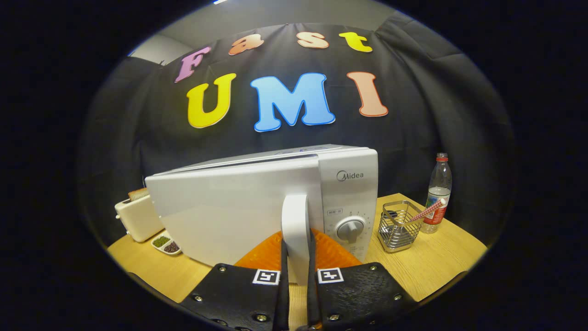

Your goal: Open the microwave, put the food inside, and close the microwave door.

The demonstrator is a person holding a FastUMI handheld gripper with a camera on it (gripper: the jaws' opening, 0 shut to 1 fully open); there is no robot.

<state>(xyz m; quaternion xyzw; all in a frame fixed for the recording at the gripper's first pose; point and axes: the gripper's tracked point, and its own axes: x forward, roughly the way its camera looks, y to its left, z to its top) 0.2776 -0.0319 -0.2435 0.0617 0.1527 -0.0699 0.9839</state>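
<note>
**Claw clamped on the microwave door handle**

The claw [297,257] points level and straight ahead, its two fingers closed on the one upright door handle [295,232], one finger pressing each side of it. The handle belongs to the single microwave [275,202], whose door [229,216] swings partly out from the body, hinged at the far left. Just right of the handle sits the control panel [349,197], marked "Midea" near its top, with one round dial [350,229] lower down; the small print above the dial is too fine to read.

Beyond the right finger stand one wire basket [398,226] holding one striped straw [427,211], and behind it one clear bottle [438,193] with a red cap. Beyond the left finger, past the door's edge, lie one two-part dish [166,243] of dark bits and one pale toaster [138,216] with a slice in it. All rest on the wooden table [436,262].
</note>
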